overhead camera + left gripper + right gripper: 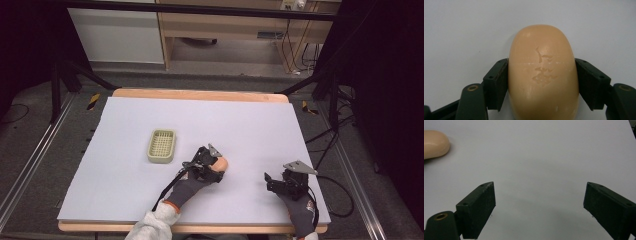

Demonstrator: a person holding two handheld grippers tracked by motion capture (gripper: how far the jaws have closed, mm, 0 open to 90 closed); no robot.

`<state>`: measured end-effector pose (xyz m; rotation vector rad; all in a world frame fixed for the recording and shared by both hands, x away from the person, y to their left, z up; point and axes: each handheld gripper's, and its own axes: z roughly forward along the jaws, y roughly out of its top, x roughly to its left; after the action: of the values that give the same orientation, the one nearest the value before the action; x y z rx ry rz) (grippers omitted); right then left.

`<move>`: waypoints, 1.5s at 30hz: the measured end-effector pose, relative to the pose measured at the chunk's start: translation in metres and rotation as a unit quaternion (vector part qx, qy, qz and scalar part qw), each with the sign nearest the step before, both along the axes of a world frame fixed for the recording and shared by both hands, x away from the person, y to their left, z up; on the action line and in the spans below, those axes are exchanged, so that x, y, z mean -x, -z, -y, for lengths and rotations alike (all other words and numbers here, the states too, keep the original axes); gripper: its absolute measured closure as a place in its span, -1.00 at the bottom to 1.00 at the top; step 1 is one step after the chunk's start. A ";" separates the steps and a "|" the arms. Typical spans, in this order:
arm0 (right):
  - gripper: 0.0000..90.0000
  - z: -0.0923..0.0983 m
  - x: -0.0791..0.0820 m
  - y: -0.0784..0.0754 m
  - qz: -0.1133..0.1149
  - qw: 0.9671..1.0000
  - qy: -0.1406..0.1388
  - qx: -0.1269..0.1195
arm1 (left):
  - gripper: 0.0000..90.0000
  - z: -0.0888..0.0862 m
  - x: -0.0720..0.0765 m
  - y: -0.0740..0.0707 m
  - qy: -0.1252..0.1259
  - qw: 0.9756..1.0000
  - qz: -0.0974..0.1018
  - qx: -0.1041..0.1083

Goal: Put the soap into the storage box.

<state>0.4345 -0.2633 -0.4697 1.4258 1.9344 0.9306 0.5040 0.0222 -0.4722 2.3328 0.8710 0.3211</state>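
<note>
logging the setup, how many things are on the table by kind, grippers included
soap bar: 1, peach, clamped in the left gripper
slotted tray: 1, pale yellow-green
grippers: 2, counting the right gripper, open over the bare white table
total: 4

You have one bar of peach-coloured soap in front of you, and one pale slotted soap dish. You are working with two tools: your left tool, one soap bar between its two black jaws, and your right tool, its two jaws parted with none. Each tool carries one grey three-cornered plate. All of it sits on one white surface.
</note>
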 end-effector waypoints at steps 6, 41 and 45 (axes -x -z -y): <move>-0.76 0.000 0.000 0.001 -0.001 1.000 0.000 0.000 | -0.30 0.000 0.000 0.000 0.001 1.000 0.001 -0.001; -0.76 0.000 0.001 -0.001 0.003 1.000 0.005 0.001 | -0.29 -0.044 0.020 -0.046 -0.013 0.998 0.051 0.033; -0.76 0.000 0.001 0.000 0.002 1.000 0.004 0.002 | -0.30 -0.056 0.021 -0.051 -0.022 0.998 0.055 0.038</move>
<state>0.4339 -0.2636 -0.4693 1.4286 1.9243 0.9255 0.4833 0.0784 -0.4210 2.2073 0.8664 0.4232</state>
